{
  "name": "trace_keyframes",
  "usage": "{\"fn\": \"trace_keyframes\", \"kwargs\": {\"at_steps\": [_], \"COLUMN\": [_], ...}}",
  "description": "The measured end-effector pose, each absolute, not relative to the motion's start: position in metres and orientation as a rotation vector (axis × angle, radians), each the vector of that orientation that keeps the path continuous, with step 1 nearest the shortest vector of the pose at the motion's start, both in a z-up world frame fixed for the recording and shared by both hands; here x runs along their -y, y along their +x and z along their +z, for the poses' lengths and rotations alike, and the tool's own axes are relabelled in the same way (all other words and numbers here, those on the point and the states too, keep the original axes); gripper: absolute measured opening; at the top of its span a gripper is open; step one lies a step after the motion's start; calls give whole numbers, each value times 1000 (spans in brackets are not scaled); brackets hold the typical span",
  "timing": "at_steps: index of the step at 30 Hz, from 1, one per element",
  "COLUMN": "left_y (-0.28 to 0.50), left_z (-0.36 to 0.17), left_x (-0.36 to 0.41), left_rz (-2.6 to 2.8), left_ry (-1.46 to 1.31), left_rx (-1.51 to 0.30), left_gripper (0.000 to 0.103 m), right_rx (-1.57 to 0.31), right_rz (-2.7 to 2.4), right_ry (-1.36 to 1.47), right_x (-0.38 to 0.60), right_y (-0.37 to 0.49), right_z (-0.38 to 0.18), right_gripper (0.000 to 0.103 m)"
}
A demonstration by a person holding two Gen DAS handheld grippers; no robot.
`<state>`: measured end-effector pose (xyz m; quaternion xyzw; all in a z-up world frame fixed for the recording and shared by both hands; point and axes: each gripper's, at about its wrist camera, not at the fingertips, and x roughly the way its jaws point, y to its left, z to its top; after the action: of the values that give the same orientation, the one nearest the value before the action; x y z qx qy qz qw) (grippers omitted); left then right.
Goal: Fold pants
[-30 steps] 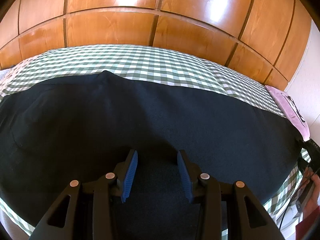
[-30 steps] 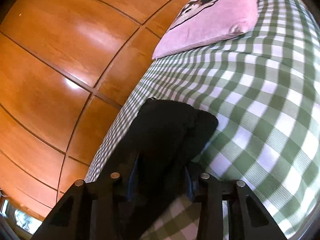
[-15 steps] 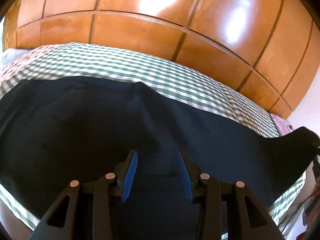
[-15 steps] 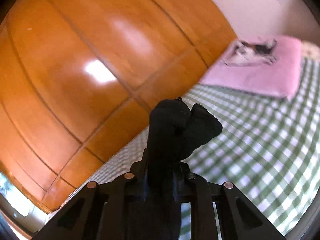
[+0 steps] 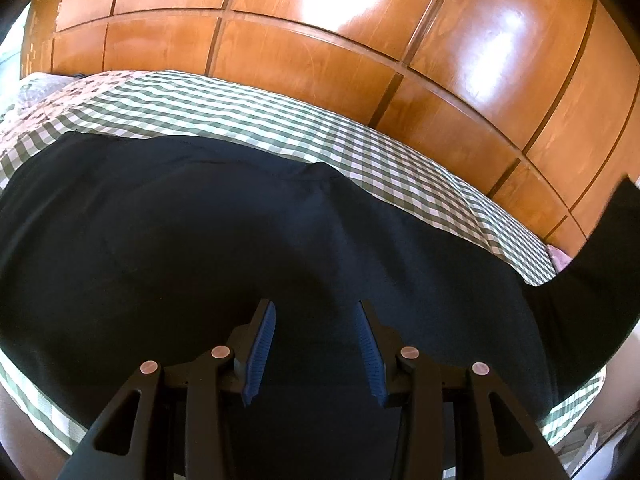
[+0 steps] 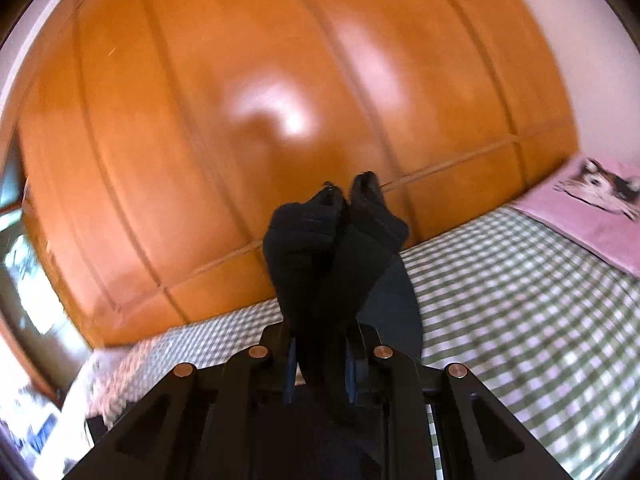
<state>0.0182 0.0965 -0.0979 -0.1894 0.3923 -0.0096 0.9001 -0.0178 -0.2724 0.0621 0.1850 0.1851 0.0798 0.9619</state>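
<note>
- Pants (image 5: 280, 240): dark, spread flat across the bed (image 5: 248, 116), directly ahead of and under the left hand-held gripper (image 5: 316, 344).
- Left hand-held gripper: released, blue pads (image 5: 258, 350) apart over the cloth, nothing pinched between them; whether the tips touch the fabric can't be told.
- Right hand-held gripper (image 6: 318, 364): clenched on a bunched end of the pants (image 6: 336, 248), its jaws having just been closing with the cloth between them. The bunch sticks up past the fingertips, in front of the wardrobe (image 6: 248, 100).
- In the left view that raised end shows as a dark flap at the far right, off the bed, with the rest still lying down.
- Pillow (image 6: 596, 208): pink, ahead and to the right of the right hand-held gripper, well apart from the pants.
- Step, my read: the lengthwise fold. One end is picked up, fold not yet laid.
- Next move calls for: carrying the held end over toward the opposite end ahead-left of the left hand-held gripper, keeping the grip tight, and lining the edges up before letting go.
- Left hand-held gripper likely should pin the middle or the near edge so the lower layer doesn't drag.
- Risk: the bunched grip may lay a twisted, creased edge; smoothing probably needed after.
</note>
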Motion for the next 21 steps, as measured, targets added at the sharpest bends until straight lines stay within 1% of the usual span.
{"fn": "trace_keyframes", "kwargs": {"at_steps": [9, 15, 21], "left_y": [7, 1, -1], "left_z": [-90, -88, -88], "left_x": [-117, -126, -127], "left_rz": [-4, -3, -6], "left_ry": [-464, -485, -486], "left_rx": [-774, -767, -767], "left_gripper": [42, 42, 42], "right_rx": [-455, -583, -712], "right_rz": [339, 433, 484], "right_ry": [206, 138, 101], "right_x": [181, 131, 105], "right_y": [-6, 6, 11], "right_z": [34, -10, -52], "right_gripper": [19, 19, 20]}}
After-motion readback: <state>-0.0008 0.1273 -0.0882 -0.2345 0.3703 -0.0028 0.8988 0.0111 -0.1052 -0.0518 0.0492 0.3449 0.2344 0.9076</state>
